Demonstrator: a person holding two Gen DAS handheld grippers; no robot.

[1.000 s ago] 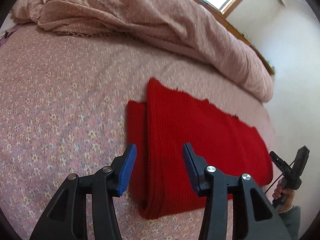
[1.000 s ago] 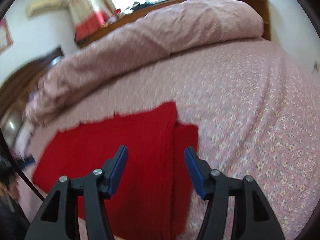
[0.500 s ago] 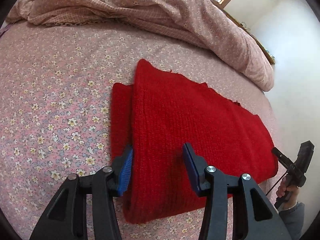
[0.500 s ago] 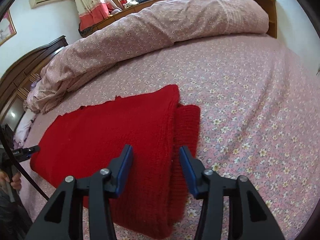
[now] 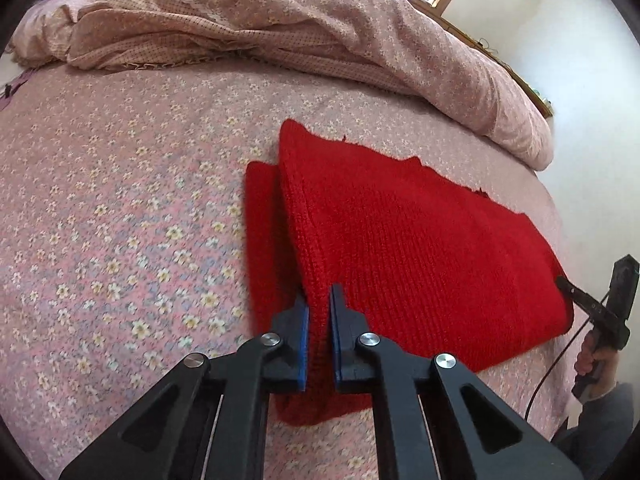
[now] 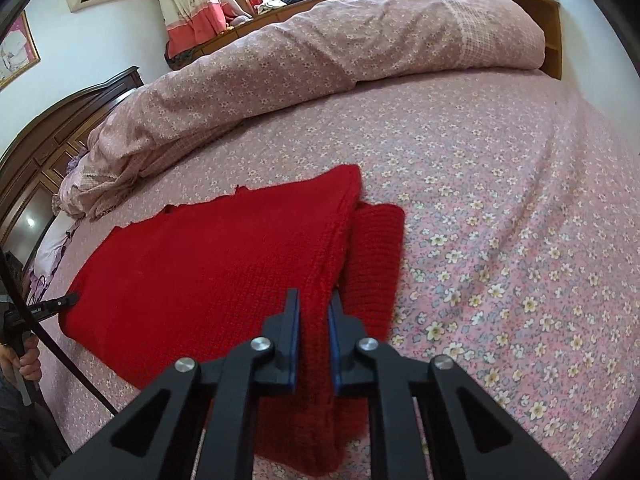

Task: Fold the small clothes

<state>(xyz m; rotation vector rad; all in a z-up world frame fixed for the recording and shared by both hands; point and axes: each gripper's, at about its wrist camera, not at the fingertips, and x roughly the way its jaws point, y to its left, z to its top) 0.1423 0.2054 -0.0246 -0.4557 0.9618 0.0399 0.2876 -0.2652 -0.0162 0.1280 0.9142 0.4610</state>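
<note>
A: Grippers, nearest first?
B: Left gripper (image 5: pixel 319 312) has just closed, pinching the red knit garment's (image 5: pixel 420 248) folded edge. Right gripper (image 6: pixel 314 312) likewise just closed on the opposite fold.
A: Garment location?
B: Flat on the floral bedsheet (image 6: pixel 500 200). Bunched quilt (image 6: pixel 340 44) lies beyond.

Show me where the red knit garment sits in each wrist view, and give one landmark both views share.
Left wrist view: the red knit garment fills centre to right, its folded left edge pinched in the left gripper.
Right wrist view: the garment fills centre to left, its folded right edge pinched in the right gripper.
Shared landmark: the rolled pink quilt behind it.
</note>
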